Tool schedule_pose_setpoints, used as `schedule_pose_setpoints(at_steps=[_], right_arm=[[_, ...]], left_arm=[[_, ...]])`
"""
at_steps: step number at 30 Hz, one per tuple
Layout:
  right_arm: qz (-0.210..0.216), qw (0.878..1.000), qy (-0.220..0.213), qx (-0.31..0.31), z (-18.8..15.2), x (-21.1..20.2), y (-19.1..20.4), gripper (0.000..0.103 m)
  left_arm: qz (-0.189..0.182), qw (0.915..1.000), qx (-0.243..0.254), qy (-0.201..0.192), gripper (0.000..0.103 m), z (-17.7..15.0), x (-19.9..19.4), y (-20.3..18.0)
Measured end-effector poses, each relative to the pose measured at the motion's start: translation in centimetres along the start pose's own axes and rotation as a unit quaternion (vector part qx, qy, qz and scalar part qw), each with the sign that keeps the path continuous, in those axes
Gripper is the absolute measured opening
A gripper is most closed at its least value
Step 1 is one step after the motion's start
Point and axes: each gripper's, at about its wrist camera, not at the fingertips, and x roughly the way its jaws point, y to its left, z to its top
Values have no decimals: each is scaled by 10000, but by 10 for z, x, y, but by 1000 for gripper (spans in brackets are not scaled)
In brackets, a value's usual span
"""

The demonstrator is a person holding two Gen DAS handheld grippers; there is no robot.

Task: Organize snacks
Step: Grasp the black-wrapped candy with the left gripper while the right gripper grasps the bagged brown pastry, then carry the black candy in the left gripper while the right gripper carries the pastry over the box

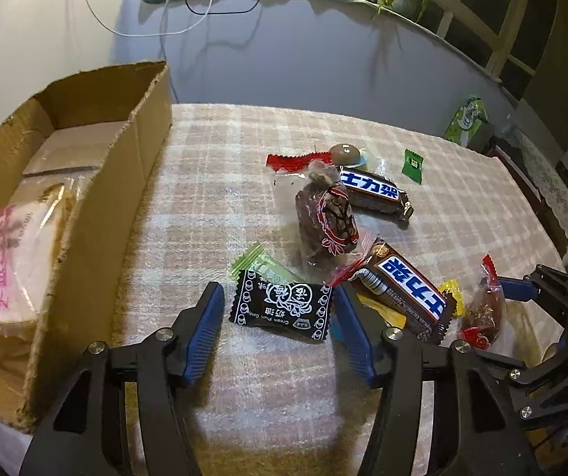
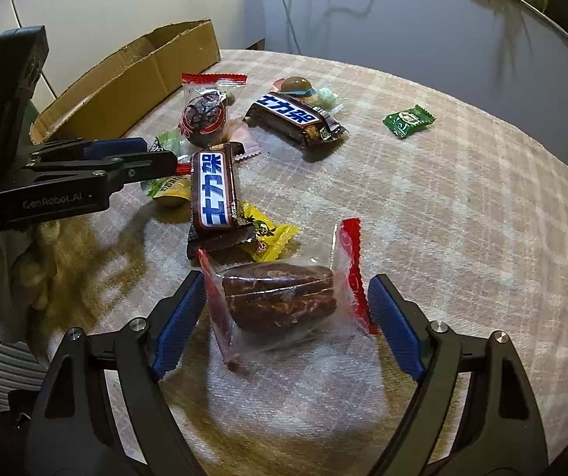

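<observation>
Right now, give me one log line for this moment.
left gripper: open around black candy | right gripper: open around date pack | box: holds bread bag

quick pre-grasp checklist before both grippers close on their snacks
1. Left gripper jaws open: ok.
2. Black plum candy between the left jaws: ok, though its right edge touches the right finger.
3. Right gripper jaws open: ok.
4. Wrapped date centred between the right jaws: ok, wrapper ends near both pads.
5. Neighbours clear of the left grasp: not ok, the near chocolate bar and a green wrapper crowd the candy.
6. Room in the cardboard box: ok, only the bread pack shows inside.
</observation>
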Motion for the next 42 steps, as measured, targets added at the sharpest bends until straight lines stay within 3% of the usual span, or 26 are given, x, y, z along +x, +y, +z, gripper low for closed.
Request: schedule_pose_setpoints(at_steps=[7,17,29,42], right_arm=[[-57,10000,-29,36,0,-2,-4,73],[-65,9999,-50,103,-1,-8,-3,60],[-15,9996,-218,159,2,-27,-2,59],[204,9981,-584,-43,42,-41,24,59]], left_arm=[[145,9998,98,-12,35,-1,1,-4],[177,9997,126,-67,33,-4,-7,-5],[-12,9993,-22,-386,33,-2,-39,-6],[285,9959,-212,-832,33,8,-77,22]])
